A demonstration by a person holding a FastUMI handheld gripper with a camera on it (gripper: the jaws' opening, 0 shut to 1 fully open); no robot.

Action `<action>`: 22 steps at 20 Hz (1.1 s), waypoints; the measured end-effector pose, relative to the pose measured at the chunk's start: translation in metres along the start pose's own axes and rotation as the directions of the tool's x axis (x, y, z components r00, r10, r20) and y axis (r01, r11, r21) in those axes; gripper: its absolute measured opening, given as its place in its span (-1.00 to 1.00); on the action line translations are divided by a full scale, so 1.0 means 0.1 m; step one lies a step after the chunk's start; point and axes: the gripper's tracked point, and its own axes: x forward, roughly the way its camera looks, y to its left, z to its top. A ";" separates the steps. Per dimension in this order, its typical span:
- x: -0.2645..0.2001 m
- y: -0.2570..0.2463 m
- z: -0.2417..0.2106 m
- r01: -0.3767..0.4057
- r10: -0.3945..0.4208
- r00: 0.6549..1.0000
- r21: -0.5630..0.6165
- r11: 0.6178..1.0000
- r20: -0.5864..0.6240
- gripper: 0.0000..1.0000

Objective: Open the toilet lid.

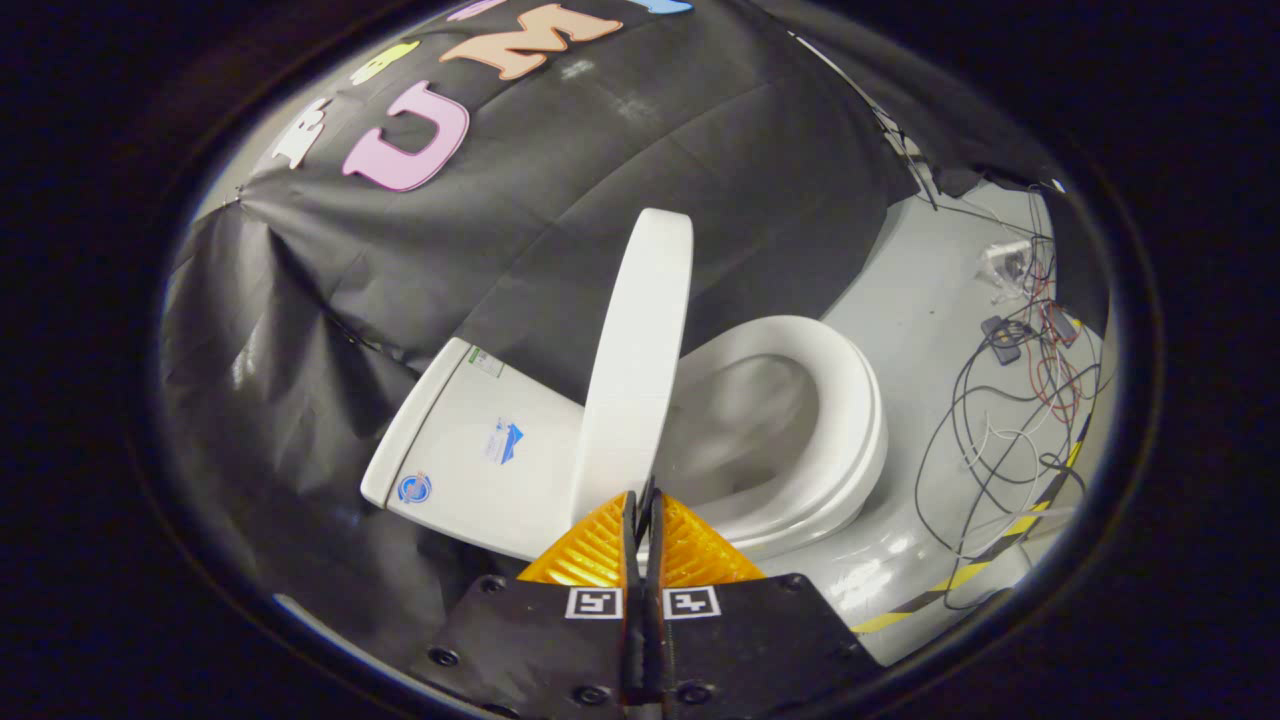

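I see one claw point(645, 497) with two orange fingers point(592, 548) pressed together, closed on nothing I can make out. Just ahead of the fingertips stands one white toilet lid point(637, 370), raised edge-on and near upright; whether the tips touch its lower edge I cannot tell. Beyond and right of the claw lies one toilet seat point(835, 420), down on the bowl. Ahead left sits one tank point(470, 450). Far right, a tangle of cables point(1010, 420) covers the floor point(920, 300); I cannot count them.
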 end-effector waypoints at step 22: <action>-0.16 0.63 0.23 0.123 -0.082 0.987 -0.324 0.938 0.136 -0.98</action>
